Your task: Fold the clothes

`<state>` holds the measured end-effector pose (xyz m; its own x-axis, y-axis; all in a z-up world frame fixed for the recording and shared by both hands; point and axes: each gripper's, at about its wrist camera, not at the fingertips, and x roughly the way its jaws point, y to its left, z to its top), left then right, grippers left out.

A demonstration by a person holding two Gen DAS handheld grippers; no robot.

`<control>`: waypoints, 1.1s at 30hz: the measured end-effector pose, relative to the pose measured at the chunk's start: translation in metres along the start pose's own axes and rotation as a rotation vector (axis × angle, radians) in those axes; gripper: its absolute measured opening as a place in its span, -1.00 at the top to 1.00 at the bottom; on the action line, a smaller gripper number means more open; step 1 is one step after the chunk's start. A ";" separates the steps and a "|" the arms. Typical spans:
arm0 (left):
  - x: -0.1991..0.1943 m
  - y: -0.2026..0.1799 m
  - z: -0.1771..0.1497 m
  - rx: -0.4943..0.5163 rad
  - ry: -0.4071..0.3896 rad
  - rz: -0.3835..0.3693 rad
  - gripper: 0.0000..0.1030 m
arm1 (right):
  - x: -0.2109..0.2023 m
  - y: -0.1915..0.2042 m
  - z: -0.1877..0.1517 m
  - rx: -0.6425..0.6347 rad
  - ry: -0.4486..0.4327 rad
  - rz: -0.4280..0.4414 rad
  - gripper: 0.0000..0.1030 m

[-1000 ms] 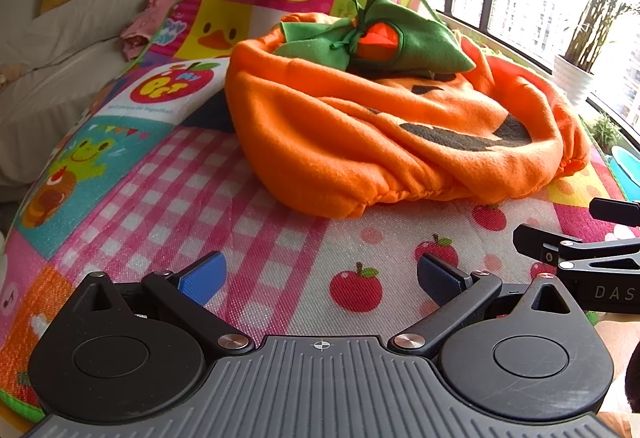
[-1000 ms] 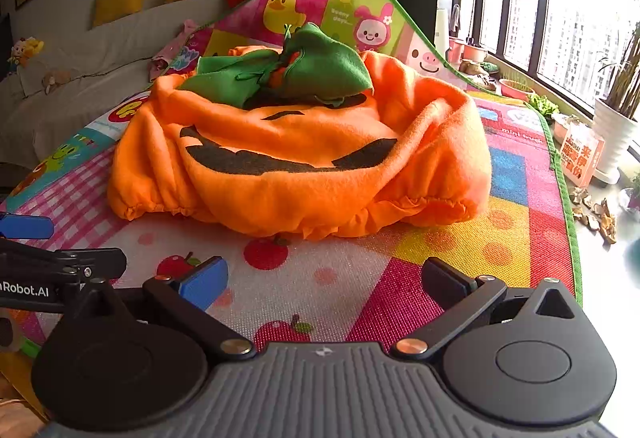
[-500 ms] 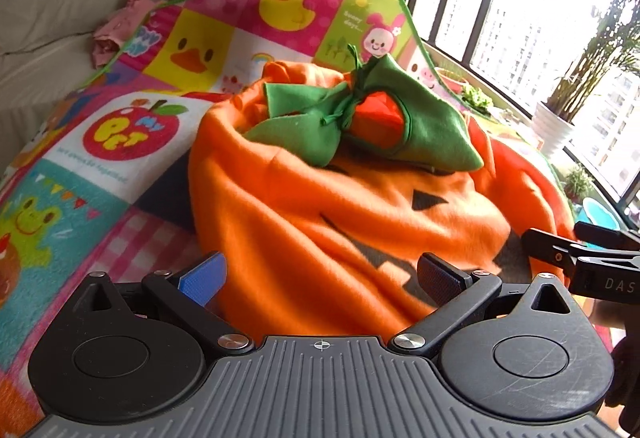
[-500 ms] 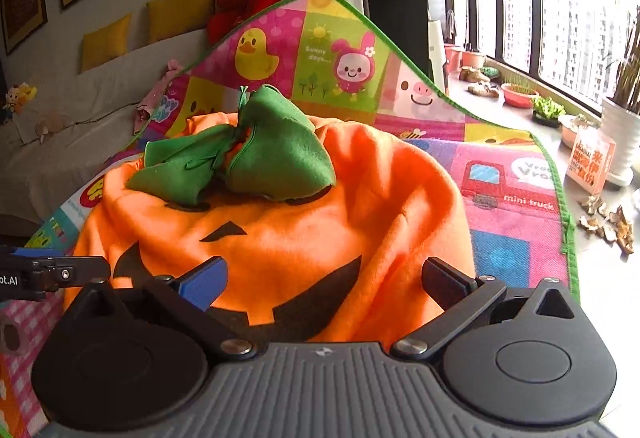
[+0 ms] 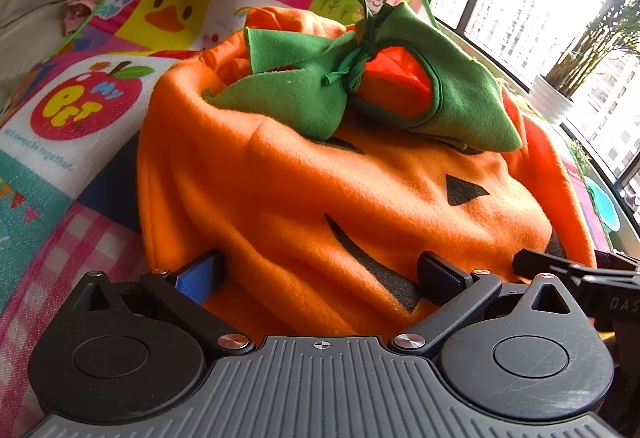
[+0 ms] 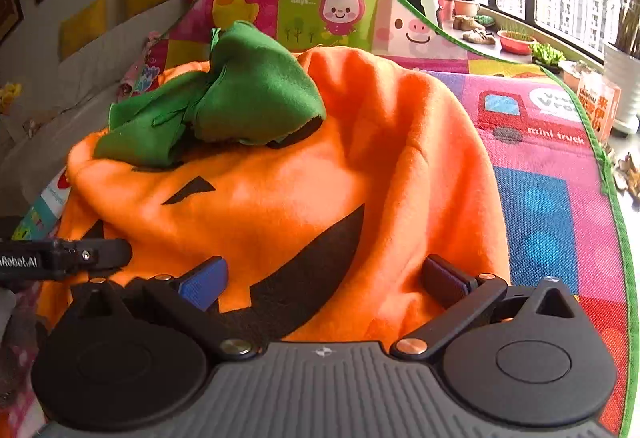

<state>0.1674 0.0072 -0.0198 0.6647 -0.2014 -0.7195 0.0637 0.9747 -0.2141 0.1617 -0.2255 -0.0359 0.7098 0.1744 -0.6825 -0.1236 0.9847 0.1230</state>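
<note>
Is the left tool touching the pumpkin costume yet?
Cannot tell. In the left wrist view, the pumpkin costume bulges between the open left tool, hiding any contact.

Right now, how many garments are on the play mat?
1 for certain: the orange pumpkin costume mid-mat, between the open left tongs and right tongs. A small pink cloth lies at the mat's far-left edge, possibly another.

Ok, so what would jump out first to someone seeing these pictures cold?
The bright orange pumpkin costume with its black jack-o'-lantern face fills the middle of both views, heaped on a cartoon play mat. A green collar sits bunched on top of it. The left gripper and right gripper are both open, side by side at the costume's near edge.
</note>
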 end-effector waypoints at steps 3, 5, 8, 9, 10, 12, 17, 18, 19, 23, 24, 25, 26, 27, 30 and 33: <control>0.000 -0.003 -0.003 0.043 -0.005 0.006 -1.00 | 0.002 0.011 -0.003 -0.063 0.000 -0.042 -1.00; -0.002 -0.004 -0.005 0.085 -0.002 0.002 -1.00 | 0.000 0.006 0.001 -0.046 0.004 -0.018 -1.00; -0.018 0.009 -0.004 0.019 -0.018 -0.076 -1.00 | -0.012 -0.010 0.009 0.011 -0.026 0.079 -1.00; -0.026 0.016 -0.002 -0.014 -0.035 -0.124 -1.00 | -0.021 -0.016 0.012 0.012 -0.076 0.104 -1.00; -0.036 0.023 0.002 -0.025 -0.064 -0.147 -1.00 | -0.029 -0.019 0.016 -0.008 -0.130 0.104 -1.00; -0.049 0.035 0.012 -0.008 -0.137 -0.085 -1.00 | -0.043 -0.021 0.026 -0.109 -0.251 0.032 -1.00; -0.028 0.074 0.039 -0.096 -0.125 -0.023 -1.00 | -0.016 -0.035 0.067 -0.231 -0.232 -0.013 -1.00; -0.023 0.077 0.043 -0.092 -0.122 -0.028 -1.00 | -0.004 -0.042 0.077 -0.211 -0.207 -0.007 -1.00; -0.017 0.081 0.046 -0.087 -0.119 -0.033 -1.00 | 0.007 -0.050 0.084 -0.174 -0.197 0.004 -1.00; 0.005 0.086 0.055 -0.040 -0.087 -0.045 -1.00 | 0.050 -0.082 0.114 -0.025 -0.156 0.050 -1.00; 0.011 0.088 0.056 -0.048 -0.074 -0.051 -1.00 | 0.061 -0.089 0.120 0.012 -0.139 0.069 -1.00; 0.016 0.092 0.056 -0.063 -0.058 -0.062 -1.00 | 0.071 -0.095 0.122 0.049 -0.113 0.099 -1.00; 0.021 0.096 0.055 -0.079 -0.049 -0.079 -1.00 | 0.080 -0.099 0.123 0.080 -0.087 0.128 -1.00; 0.024 0.100 0.053 -0.094 -0.044 -0.097 -1.00 | 0.088 -0.103 0.121 0.103 -0.059 0.157 -1.00; 0.024 0.102 0.049 -0.085 -0.053 -0.127 -1.00 | 0.102 -0.107 0.111 0.122 -0.002 0.221 -1.00; 0.025 0.101 0.050 -0.097 -0.045 -0.192 -0.99 | 0.098 -0.108 0.106 0.104 -0.006 0.246 -1.00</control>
<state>0.2274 0.1053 -0.0264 0.6798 -0.3762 -0.6295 0.1223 0.9045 -0.4085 0.3188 -0.3154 -0.0398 0.6709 0.4086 -0.6188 -0.2213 0.9068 0.3588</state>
